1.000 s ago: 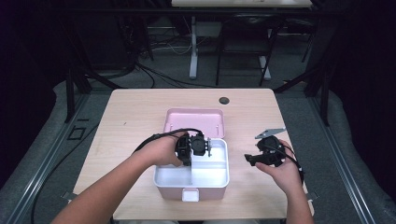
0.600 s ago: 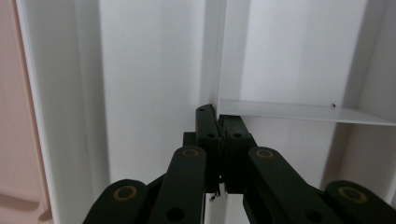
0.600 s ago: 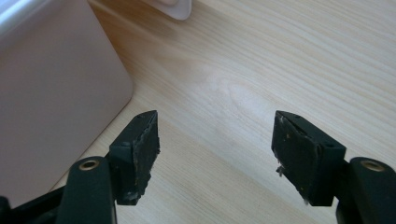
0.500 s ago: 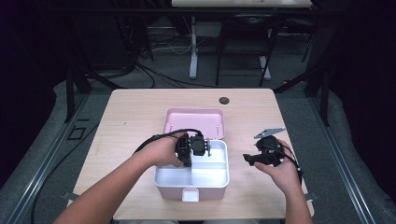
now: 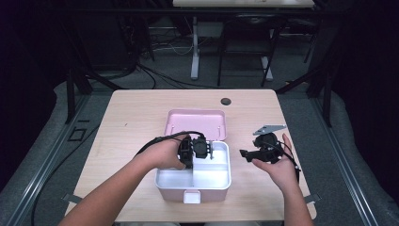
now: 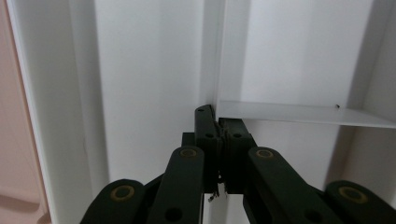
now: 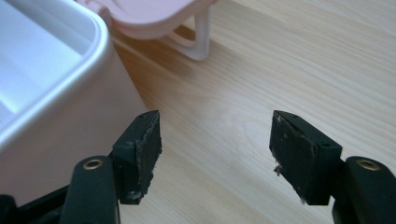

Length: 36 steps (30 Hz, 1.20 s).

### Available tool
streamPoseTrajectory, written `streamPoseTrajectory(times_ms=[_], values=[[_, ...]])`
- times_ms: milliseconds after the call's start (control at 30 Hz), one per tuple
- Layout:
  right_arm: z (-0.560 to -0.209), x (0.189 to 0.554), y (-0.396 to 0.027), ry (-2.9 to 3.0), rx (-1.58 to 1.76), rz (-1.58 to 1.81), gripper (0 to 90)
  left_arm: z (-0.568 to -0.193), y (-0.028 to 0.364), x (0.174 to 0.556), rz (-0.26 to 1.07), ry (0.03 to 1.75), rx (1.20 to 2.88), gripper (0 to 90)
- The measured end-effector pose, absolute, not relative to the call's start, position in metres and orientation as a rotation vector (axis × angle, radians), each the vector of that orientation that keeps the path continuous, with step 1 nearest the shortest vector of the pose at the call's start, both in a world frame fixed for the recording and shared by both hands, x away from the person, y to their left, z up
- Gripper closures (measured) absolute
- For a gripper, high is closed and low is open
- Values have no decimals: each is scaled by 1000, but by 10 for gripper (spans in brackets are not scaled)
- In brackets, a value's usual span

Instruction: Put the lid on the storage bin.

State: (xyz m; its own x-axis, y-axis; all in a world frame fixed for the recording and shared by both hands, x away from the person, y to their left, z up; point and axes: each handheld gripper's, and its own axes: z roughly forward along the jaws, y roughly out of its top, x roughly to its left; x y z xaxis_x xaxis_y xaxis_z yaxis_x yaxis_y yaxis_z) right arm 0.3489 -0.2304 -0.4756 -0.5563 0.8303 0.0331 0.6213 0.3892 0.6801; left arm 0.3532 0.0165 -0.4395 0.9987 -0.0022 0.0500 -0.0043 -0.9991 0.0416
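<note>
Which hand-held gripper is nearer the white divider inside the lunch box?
Left. The left hand-held gripper reaches into the lunch box, jaws shut right at the white divider. The right hand-held gripper hangs open over the table outside the box's right wall.

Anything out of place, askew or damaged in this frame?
Nothing stands out. The pink box sits square on the table with its lid open behind it. The left gripper is shut on the white divider; the right gripper is open beside the box.

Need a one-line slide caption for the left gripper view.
Left gripper, jaws shut, pinching the thin white divider inside the white box.
</note>
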Motion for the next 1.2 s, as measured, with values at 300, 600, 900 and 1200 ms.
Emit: streamPoseTrajectory(times_ms=[300,600,900,1200], values=[[-465,370,-224,2338,1307,955,338,-440,15,351,102,-15,3106,874],[-456,395,-212,2343,1316,908,352,-440,14,350,110,-33,3117,873],[-448,413,-193,2341,1292,880,384,-440,15,351,100,-26,3109,874],[-448,438,-178,2349,1337,815,416,-440,18,351,96,-23,3085,875]])
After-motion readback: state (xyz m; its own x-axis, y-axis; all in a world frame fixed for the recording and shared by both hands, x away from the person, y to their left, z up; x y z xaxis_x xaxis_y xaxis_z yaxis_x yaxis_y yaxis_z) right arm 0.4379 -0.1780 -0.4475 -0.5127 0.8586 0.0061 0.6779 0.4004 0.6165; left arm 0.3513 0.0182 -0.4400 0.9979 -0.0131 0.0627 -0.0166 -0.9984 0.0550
